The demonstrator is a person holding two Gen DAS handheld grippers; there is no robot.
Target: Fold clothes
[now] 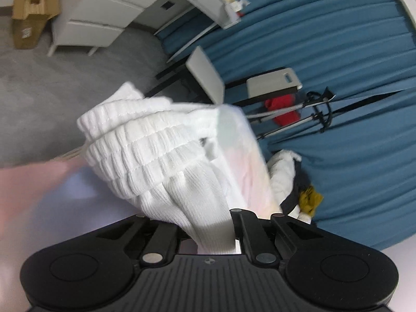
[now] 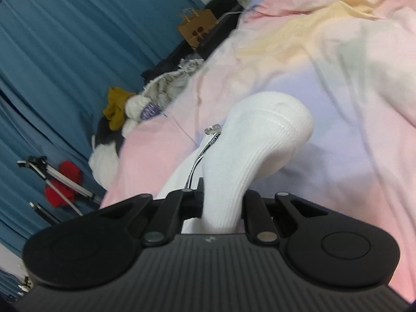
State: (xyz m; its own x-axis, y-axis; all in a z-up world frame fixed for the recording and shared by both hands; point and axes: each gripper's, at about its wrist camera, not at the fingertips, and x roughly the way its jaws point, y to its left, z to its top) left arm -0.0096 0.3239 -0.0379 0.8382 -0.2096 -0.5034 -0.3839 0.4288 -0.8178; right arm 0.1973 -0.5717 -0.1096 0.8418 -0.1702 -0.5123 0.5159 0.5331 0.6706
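Blue pleated curtains (image 2: 52, 39) hang behind a bed spread with a pastel pink, lilac and yellow sheet (image 2: 351, 156), and a heap of unsorted clothes (image 2: 124, 119) lies along the bed's far edge. Both ends of what looks like one white ribbed knit sock are lifted clear of the sheet. The left hand-held gripper (image 1: 221, 236) is pressed together, pinching the sock's ribbed cuff end (image 1: 156, 156), whose elastic bands bunch up ahead of the jaws. The right hand-held gripper (image 2: 221, 208) is likewise closed on the white sock's toe end (image 2: 260, 143), the rounded tip standing out beyond the fingers. Holding each end probably lets the person stretch the sock flat, or bring toe to cuff for the fold. Motion blur leaves it unclear whether this is a single sock or a pair.
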